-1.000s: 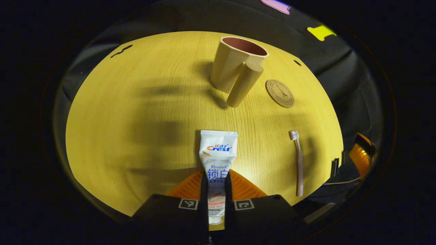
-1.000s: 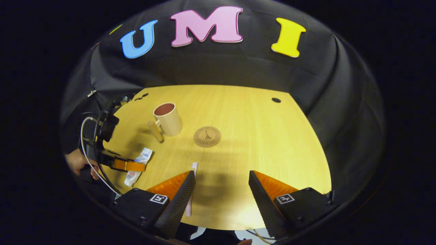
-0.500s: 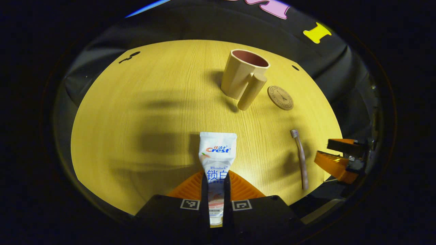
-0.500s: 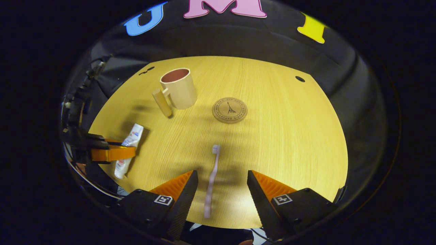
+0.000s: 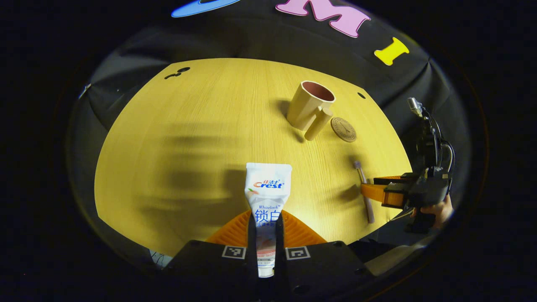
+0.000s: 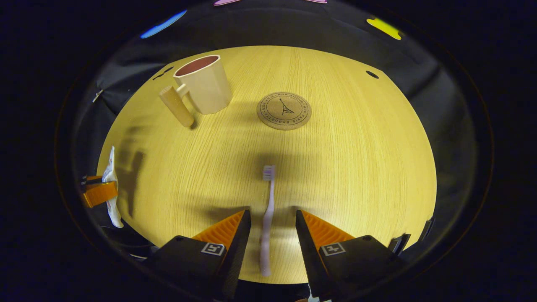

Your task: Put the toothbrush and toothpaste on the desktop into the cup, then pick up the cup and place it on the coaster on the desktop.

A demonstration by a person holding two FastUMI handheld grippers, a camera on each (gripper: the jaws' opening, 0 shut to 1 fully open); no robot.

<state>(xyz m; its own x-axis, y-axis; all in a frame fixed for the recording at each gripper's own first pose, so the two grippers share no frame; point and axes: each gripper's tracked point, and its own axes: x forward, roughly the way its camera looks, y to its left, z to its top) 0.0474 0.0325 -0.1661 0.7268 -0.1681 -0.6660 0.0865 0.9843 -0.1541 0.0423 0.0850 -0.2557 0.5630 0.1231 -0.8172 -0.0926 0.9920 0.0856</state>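
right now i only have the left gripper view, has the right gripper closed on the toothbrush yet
Observer: No. In the right gripper view the toothbrush lies flat on the table between the right gripper fingers, with a gap on each side.
Operator: is it centred in there
Observer: Not quite. It sits somewhat nearer the finger on the left of that picture, so that side will likely touch first.

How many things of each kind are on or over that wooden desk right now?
Cup: 1
Coaster: 1
Toothbrush: 1
Toothpaste: 1
Grippers: 2, left gripper and right gripper
Total: 6
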